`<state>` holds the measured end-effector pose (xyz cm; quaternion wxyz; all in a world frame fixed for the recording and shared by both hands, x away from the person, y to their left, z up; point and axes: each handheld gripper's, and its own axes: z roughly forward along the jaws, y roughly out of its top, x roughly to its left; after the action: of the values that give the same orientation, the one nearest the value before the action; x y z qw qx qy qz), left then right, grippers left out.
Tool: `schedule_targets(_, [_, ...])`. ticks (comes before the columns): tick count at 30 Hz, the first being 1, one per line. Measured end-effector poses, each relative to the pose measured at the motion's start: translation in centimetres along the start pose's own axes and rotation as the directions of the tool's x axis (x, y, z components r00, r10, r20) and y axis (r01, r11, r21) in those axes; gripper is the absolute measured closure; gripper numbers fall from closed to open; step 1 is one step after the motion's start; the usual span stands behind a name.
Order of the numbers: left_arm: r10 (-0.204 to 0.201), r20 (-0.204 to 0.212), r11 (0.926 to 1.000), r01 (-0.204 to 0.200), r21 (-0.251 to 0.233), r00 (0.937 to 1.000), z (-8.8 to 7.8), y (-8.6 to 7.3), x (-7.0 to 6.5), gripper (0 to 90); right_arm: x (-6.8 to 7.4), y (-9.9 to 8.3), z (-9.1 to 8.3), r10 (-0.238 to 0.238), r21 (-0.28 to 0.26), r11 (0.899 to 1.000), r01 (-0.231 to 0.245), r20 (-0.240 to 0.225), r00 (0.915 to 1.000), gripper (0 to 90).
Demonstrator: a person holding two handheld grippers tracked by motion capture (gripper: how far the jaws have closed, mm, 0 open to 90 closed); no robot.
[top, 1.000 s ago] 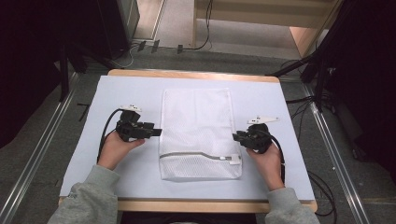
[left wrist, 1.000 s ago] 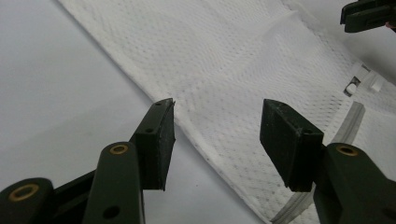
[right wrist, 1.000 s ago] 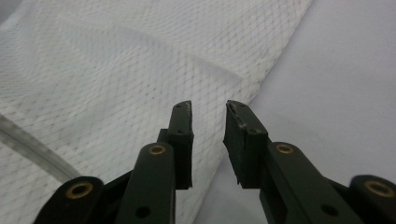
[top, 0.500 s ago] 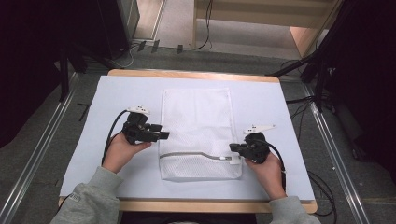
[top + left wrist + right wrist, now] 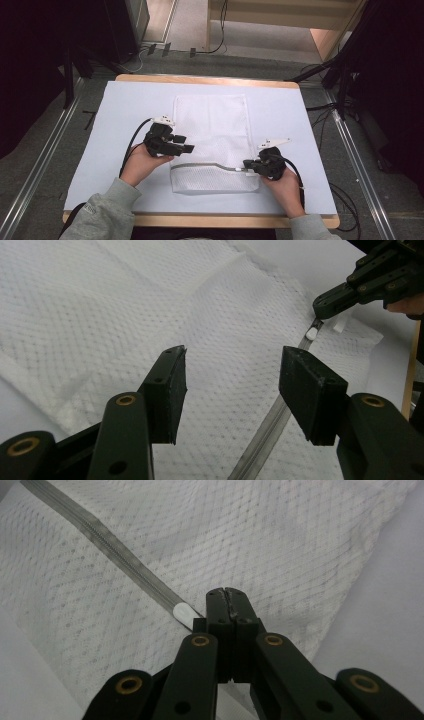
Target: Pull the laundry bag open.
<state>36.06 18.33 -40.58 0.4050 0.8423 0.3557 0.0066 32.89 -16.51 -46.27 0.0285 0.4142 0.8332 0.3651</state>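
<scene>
Bag: white mesh laundry bag (image 5: 212, 145) flat on the table (image 5: 100, 130)
Right hand-held gripper (image 5: 229, 596): jaws clamped at the zip pull (image 5: 182, 612); draw steadily along the zip
Left hand-held gripper (image 5: 232, 385): gaping, empty; pin the mesh first

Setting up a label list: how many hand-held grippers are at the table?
2. The left hand-held gripper sits over the mesh bag's left edge; the right hand-held gripper is at the zipper near its right end.

A pale blue mat (image 5: 120, 115) covers the wooden table (image 5: 210, 80) (cables (image 5: 220, 30) trail on the floor beyond).
</scene>
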Motion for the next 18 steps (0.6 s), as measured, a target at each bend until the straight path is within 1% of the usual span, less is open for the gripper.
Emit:
schedule_targets(5, [0.017,0.016,0.9998,-0.017,0.008,0.9997,0.8,0.5,-0.4,46.1,0.3,-0.4,0.1,-0.007,0.011,1.000,0.007,0.009,0.9999,90.0])
schedule_targets(9, [0.034,0.030,0.9992,-0.035,0.021,0.9990,1.6,0.8,-1.0,46.4,0.2,-0.7,0.2,0.005,0.022,1.000,-0.005,0.017,0.9998,90.0])
schedule_targets(13, [0.053,0.045,0.9980,-0.055,0.031,0.9975,2.3,1.0,-1.6,46.6,0.4,-0.8,0.3,0.004,0.013,1.000,-0.005,0.020,0.9998,90.0])
schedule_targets(14, [0.050,0.055,0.9983,-0.051,0.028,0.9973,2.5,1.1,-1.7,46.8,0.5,-0.8,0.4,-0.007,0.010,1.000,0.007,0.020,0.9998,90.0])
schedule_targets(15, [0.056,0.061,0.9977,-0.058,0.033,0.9965,2.7,1.1,-1.9,47.0,0.5,-0.8,0.4,-0.006,0.010,1.000,0.006,0.021,0.9998,90.0])
schedule_targets(16, [0.055,0.063,0.9979,-0.057,0.032,0.9965,2.9,1.2,-2.0,47.2,0.6,-0.9,0.4,-0.005,0.007,1.000,0.005,0.017,0.9998,90.0])
schedule_targets(17, [0.057,0.067,0.9976,-0.060,0.036,0.9961,3.1,1.2,-2.1,47.4,0.7,-0.9,0.5,-0.013,0.006,1.000,0.013,0.018,0.9997,90.0])
schedule_targets(18, [0.066,0.068,0.9968,-0.069,0.041,0.9955,3.3,1.3,-2.3,47.7,0.8,-0.9,0.5,-0.007,0.005,1.000,0.007,0.017,0.9998,90.0])
